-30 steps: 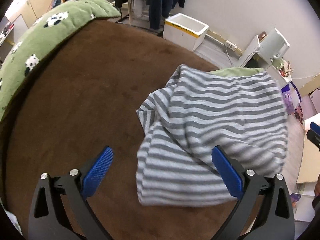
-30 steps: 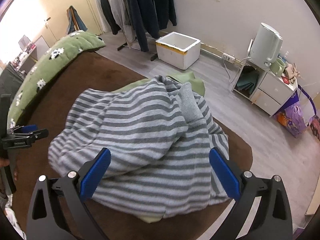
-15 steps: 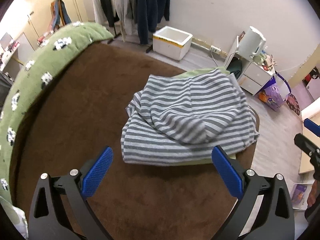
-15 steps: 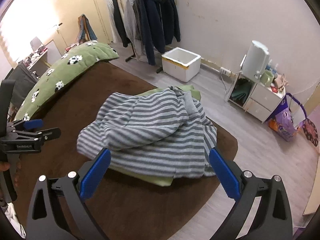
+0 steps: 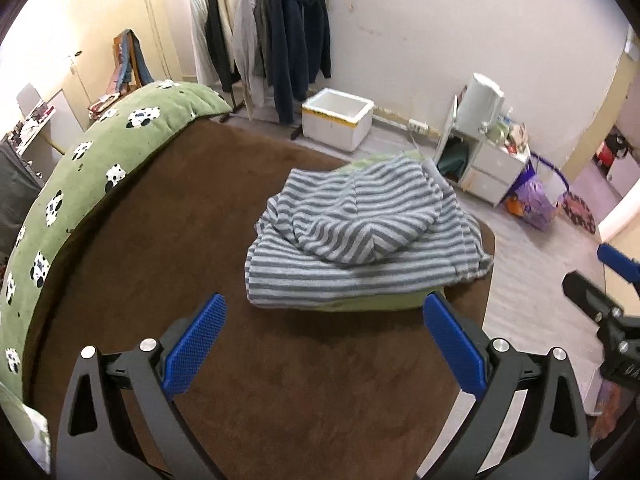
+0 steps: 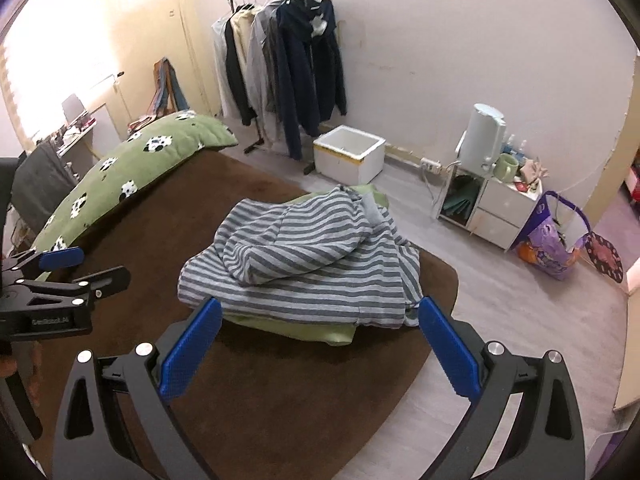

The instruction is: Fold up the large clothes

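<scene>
A grey-and-white striped garment (image 5: 360,240) (image 6: 308,264) lies folded in a thick bundle on a light green folded cloth (image 5: 372,303) (image 6: 304,328), near the far corner of the brown blanket (image 5: 192,216) (image 6: 280,392). My left gripper (image 5: 324,344) is open and held back above the blanket, well short of the bundle. My right gripper (image 6: 320,344) is open too, raised and clear of the garment. Each gripper shows at the edge of the other's view, the right gripper (image 5: 600,292) and the left gripper (image 6: 60,276). Nothing is between either pair of fingers.
A green cow-print duvet (image 5: 80,168) (image 6: 132,184) runs along the left side. Beyond the bed stand a clothes rack with dark jackets (image 6: 288,64), a white foam box (image 6: 348,154), a white cabinet with a kettle (image 6: 488,184) and a purple bag (image 6: 552,248) on the grey floor.
Both grippers have pulled back and up from the striped bundle, which now looks smaller and farther away. The garment lies still in its folded shape.
</scene>
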A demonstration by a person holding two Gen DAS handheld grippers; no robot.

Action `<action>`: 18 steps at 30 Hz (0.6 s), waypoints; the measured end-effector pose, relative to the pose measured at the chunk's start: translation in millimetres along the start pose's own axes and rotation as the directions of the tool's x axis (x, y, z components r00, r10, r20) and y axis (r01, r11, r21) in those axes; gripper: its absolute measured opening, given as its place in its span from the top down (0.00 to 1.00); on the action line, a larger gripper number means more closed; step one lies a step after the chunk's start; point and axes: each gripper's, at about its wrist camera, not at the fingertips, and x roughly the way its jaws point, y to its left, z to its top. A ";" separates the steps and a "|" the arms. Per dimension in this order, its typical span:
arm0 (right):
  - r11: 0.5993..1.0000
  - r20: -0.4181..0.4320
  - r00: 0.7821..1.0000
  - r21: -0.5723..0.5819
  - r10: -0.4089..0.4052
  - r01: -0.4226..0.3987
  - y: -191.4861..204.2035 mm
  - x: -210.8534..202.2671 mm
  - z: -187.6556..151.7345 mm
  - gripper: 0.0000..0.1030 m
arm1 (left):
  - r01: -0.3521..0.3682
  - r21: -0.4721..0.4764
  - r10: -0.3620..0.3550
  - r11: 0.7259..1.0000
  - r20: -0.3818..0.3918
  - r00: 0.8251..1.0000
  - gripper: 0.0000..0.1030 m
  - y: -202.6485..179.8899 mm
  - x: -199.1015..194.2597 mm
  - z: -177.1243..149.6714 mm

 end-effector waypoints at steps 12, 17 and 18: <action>0.999 0.011 1.000 -0.036 0.002 -0.001 19.7 51.0 -25.0 0.06 | -0.028 -0.039 0.029 0.999 0.026 0.999 0.06 11.5 47.2 -17.0; 0.999 0.000 1.000 -0.037 -0.002 0.002 21.0 58.4 -25.4 0.06 | -0.025 -0.015 0.026 1.000 0.011 1.000 0.06 5.9 56.6 -16.1; 0.999 -0.002 1.000 -0.034 -0.002 0.002 19.8 58.8 -24.8 0.06 | -0.023 -0.015 0.023 1.000 0.007 1.000 0.06 5.2 57.4 -15.1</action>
